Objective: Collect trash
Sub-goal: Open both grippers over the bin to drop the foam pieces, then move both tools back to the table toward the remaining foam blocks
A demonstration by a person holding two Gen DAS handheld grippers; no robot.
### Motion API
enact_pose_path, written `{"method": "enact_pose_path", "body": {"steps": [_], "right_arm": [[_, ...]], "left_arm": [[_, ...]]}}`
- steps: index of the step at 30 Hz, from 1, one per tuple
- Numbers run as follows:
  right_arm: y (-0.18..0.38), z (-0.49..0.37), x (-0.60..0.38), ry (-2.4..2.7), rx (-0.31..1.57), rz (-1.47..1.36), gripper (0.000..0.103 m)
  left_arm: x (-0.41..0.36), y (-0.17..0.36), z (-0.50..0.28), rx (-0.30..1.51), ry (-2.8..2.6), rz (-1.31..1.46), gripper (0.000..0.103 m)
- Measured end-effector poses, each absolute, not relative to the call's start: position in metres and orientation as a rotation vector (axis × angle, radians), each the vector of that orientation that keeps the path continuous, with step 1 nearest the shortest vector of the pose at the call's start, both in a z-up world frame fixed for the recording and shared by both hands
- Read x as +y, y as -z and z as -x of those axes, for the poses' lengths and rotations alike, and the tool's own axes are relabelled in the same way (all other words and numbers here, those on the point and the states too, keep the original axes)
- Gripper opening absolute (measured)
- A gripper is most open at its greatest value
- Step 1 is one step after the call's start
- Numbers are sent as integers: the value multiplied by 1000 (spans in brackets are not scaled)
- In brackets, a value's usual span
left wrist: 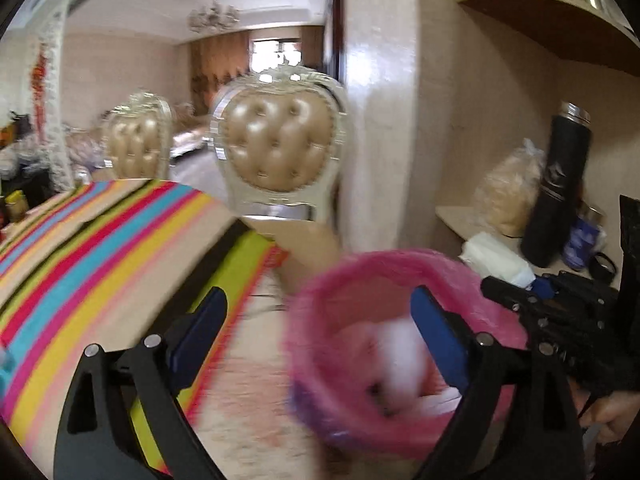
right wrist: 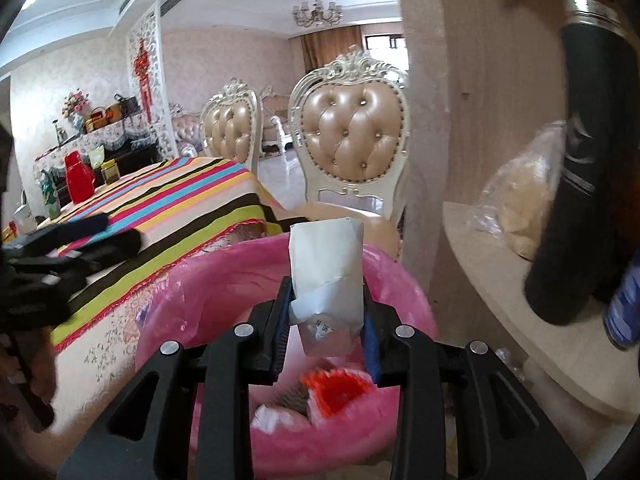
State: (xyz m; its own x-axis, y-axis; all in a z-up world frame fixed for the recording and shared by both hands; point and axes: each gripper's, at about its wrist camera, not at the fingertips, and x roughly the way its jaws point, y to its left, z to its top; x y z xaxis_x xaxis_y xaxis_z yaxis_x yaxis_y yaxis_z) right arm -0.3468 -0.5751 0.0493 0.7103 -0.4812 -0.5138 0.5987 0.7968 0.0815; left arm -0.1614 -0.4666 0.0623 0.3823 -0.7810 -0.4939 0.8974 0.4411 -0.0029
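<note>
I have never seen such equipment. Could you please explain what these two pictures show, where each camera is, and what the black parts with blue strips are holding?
There is no robot here: a person holds a two-finger gripper in each hand, and a camera on each looks forward along its fingers. One picture is from the left gripper, whose jaws stand wide open with nothing between them. The other is from the right gripper, with a crumpled white paper wrapper between its pads. Both are over a bin with a pink bag, which already holds some trash. Nearby are a table with a striped cloth and a black flask on a shelf.
</note>
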Motion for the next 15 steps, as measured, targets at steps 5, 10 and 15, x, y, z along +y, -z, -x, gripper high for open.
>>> {"method": "enact_pose_path", "body": {"steps": [5, 10, 15], "right_arm": [[-52, 322, -573, 639, 506, -203, 66], [-58, 317, -561, 640, 499, -196, 66], [-67, 313, -541, 612, 498, -201, 66]], "left_arm": [[-411, -71, 127, 457, 941, -253, 98], [-356, -73, 106, 452, 829, -260, 98], [-310, -72, 89, 466, 749, -257, 98]]}}
